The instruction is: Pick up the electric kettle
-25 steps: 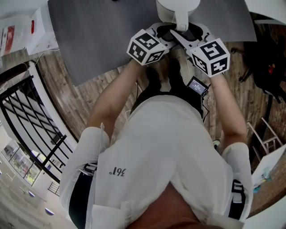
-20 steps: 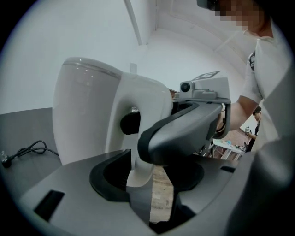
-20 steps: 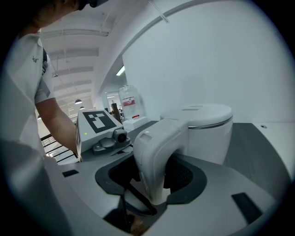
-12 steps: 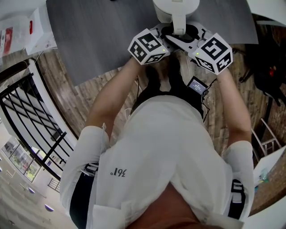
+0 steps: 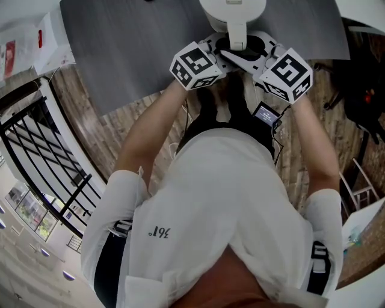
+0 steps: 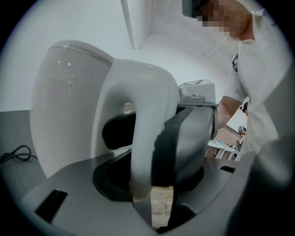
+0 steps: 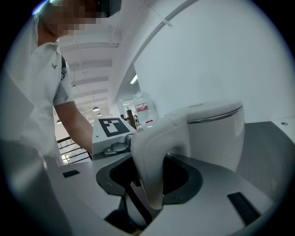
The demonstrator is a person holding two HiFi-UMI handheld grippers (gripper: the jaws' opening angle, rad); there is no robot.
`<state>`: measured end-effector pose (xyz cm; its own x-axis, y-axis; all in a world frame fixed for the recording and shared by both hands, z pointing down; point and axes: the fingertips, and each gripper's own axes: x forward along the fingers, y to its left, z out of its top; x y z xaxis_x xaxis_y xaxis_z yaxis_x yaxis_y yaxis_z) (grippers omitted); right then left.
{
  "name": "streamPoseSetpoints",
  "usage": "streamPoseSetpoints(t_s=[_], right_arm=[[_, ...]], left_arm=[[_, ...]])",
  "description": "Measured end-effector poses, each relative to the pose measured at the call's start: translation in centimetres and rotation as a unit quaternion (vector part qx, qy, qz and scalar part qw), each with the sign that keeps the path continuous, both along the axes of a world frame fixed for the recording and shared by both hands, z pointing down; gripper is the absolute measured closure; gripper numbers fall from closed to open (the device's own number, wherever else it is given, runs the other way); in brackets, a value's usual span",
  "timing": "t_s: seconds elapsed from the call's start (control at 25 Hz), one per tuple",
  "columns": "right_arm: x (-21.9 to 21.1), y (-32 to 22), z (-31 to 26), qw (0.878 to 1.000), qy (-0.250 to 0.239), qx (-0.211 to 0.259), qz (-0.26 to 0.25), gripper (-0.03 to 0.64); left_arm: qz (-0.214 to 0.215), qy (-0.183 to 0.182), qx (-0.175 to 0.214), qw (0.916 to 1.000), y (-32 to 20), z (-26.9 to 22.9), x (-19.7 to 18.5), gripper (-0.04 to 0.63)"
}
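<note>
Head view: white kettle (image 5: 232,8) is sitting upright with grey table (image 5: 132,48) under it, handle (image 5: 236,31) pointing back at the person; both forearms are reaching in, one on each side of kettle handle; the two marker cubes are flanking handle, just short of kettle body.

Left gripper view: left gripper (image 6: 156,184) is coming at kettle from one side of handle; jaws are standing apart with handle's lower end between them; wooden floor is showing through the gap just beside handle's tip, so no pinch is visible; black cable (image 6: 14,153) is lying on the far side of kettle body from handle.

Right gripper view: right gripper (image 7: 152,184) is straddling handle from the opposite side; jaws are spread wide and have just been closing in, with handle hanging down between them; pads are not visibly pressing on it; kettle body is rising just behind handle, lid down.
</note>
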<state>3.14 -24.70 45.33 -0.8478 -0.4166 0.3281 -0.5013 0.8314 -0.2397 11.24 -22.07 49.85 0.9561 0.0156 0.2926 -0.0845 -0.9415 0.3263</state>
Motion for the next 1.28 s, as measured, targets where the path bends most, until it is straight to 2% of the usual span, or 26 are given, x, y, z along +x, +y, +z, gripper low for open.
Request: streamPoseSetpoints(t_s=[0.28,0.4,0.6,0.92,1.28], right_arm=[[-0.06,-0.08,-0.05,1.0,-0.018,0.003,0.007,0.454],[-0.08,-0.05,-0.05,1.0,-0.015,0.008,0.011,0.454],[-0.17,-0.08,-0.15,1.0,-0.011,0.015,0.002,0.456],[-0.25,-0.14,-0.4,0.999,0.026,0.034,0.0,0.466],[-0.13,-0.15,-0.8,0.998,0.049,0.042,0.0,0.465]], left_arm=[[0.013,-0.011,0.004,0.9998,-0.01,0.36,0.25,0.405],[0.006,-0.025,0.026,0.9993,-0.29,0.56,0.2,0.474],[0.012,-0.033,0.059,0.9976,-0.36,0.67,0.21,0.499],[0.011,-0.036,0.09,0.9952,-0.36,0.6,0.15,0.506],[0.013,-0.039,0.103,0.9938,-0.24,0.14,0.27,0.508]])
